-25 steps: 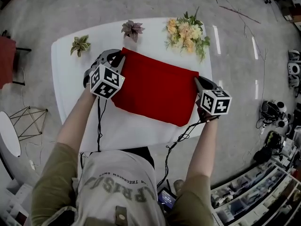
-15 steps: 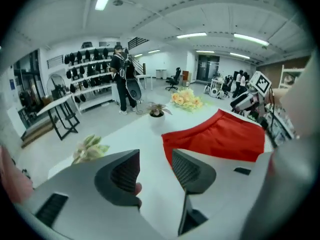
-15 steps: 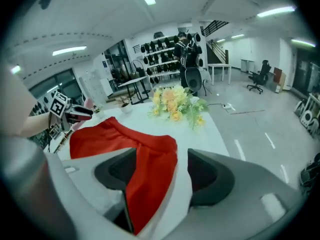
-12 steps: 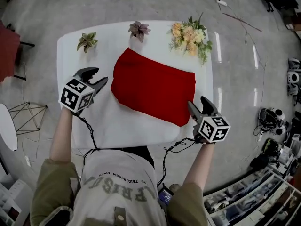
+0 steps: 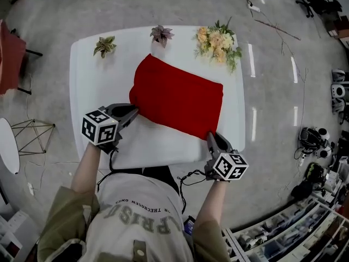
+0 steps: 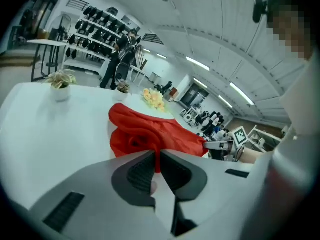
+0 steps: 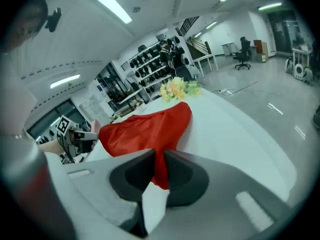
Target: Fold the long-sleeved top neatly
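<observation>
Top [image 5: 177,101]: red, folded into a rough rectangle, lying on the middle of the table, skewed so that its left end sits farther from the person than its right end.
Top's near edge: runs from the left gripper's tips to the right gripper's tips; bare table lies between it and the person.
Top's near-left corner: bunched into soft folds and raised a little, as the left gripper view shows.
Top's near-right corner: drawn to a point that hangs between the right jaws.
Left gripper [image 5: 133,111]: jaws have just been closing and now stand narrow, nipping a fold of the top at its near-left corner; it points in from the table's left side.
Right gripper [image 5: 210,137]: jaws have just been closing and now stand narrow, pinching the top's near-right corner close to the table's front edge.
Cubes: one marker cube [image 5: 100,127] on the left gripper, one [image 5: 229,166] on the right, both nearer the person than the jaws.
Arms: both reach forward, well apart, one to each near corner.
Table [image 5: 90,86]: white, with rounded corners.
Green plant [image 5: 104,45]: at the far-left corner, apart from the top.
Purple plant [image 5: 161,34]: at the far edge, just beyond the top's far-left corner.
Flowers [image 5: 218,40]: a yellow and cream bunch at the far right, near the top's far-right corner but apart from it.
Floor [image 5: 283,91]: grey and glossy, with a cable trailing across it.
</observation>
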A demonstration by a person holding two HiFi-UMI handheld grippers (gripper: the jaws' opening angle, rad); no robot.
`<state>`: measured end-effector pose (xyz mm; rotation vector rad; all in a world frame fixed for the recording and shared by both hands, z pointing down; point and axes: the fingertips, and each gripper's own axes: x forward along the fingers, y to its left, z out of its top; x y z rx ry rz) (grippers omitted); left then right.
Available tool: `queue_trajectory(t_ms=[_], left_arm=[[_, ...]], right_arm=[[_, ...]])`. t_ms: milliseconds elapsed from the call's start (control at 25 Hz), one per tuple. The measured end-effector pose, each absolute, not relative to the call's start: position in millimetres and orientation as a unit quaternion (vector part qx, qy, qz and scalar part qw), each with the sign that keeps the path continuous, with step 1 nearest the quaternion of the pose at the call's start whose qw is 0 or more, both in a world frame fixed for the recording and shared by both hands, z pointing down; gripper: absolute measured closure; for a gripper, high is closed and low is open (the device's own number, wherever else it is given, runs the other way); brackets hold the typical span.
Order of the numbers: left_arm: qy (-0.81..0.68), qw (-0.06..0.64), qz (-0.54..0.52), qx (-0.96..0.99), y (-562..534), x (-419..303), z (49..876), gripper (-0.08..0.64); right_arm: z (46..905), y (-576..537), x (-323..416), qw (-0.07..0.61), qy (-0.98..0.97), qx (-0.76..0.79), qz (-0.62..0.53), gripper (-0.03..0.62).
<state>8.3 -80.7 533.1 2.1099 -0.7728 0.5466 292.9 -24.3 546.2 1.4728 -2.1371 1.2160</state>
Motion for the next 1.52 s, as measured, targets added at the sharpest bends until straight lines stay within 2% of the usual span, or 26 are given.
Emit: queue_trajectory(t_ms=[120,360,480,600,640,680,720,760,880,920,1080,1160,1360,1440,1520], left_arm=[[-0.301,0.409,0.199,0.838,-62.4,-17.7,523.0,0.523],[-0.313,0.454,0.243,0.798,-5.9,-68.3,565.0,0.523],[-0.353,0.482,0.231,0.768,4.3,-93.9,578.6,0.537],[-0.407,0.47,0.25,0.742,4.6,-129.3,581.1,0.545],[-0.414,0.451,0.262,0.746,2.7,-133.9,573.0,0.545],[-0.412,0.423,0.274,0.759,-1.0,-131.0,559.9,0.543],[-0.4,0.387,0.286,0.78,-6.4,-119.5,543.5,0.527],[-0.378,0.348,0.297,0.805,-12.2,-100.3,527.1,0.464],[-0.269,0.236,0.36,0.861,-14.8,-27.4,511.2,0.254],[-0.234,0.21,0.399,0.862,-9.4,-12.2,522.1,0.224],[-0.163,0.145,0.54,0.813,13.5,-21.1,579.0,0.198],[-0.153,0.128,0.56,0.804,17.3,-29.1,589.4,0.198],[-0.164,0.163,0.528,0.817,21.0,-29.0,603.0,0.196],[-0.175,0.199,0.498,0.826,19.4,-25.9,592.6,0.196],[-0.201,0.239,0.436,0.844,9.3,-22.0,561.7,0.196]], right_arm=[[536.1,-17.6,293.4,0.136,-0.752,0.502,0.404,0.549],[575.4,22.1,285.9,0.248,-0.749,0.471,0.393,0.549],[589.9,27.9,288.6,0.258,-0.738,0.476,0.402,0.549],[592.3,28.9,288.8,0.278,-0.737,0.471,0.397,0.544],[587.6,29.6,287.2,0.291,-0.742,0.463,0.387,0.512],[578.4,29.6,284.1,0.299,-0.752,0.453,0.374,0.407],[564.7,27.9,278.9,0.299,-0.766,0.442,0.358,0.259],[549.3,24.5,271.1,0.297,-0.784,0.429,0.337,0.22],[532.7,20.7,237.7,0.346,-0.826,0.357,0.266,0.169],[541.4,24.7,228.6,0.382,-0.827,0.325,0.253,0.166],[593.4,53.6,231.0,0.531,-0.786,0.222,0.224,0.156],[609.7,57.9,239.6,0.568,-0.771,0.203,0.204,0.156],[623.8,59.8,241.1,0.558,-0.778,0.202,0.208,0.156],[608.8,55.9,237.1,0.519,-0.792,0.224,0.232,0.156],[570.6,42.0,232.7,0.442,-0.82,0.271,0.243,0.156]])
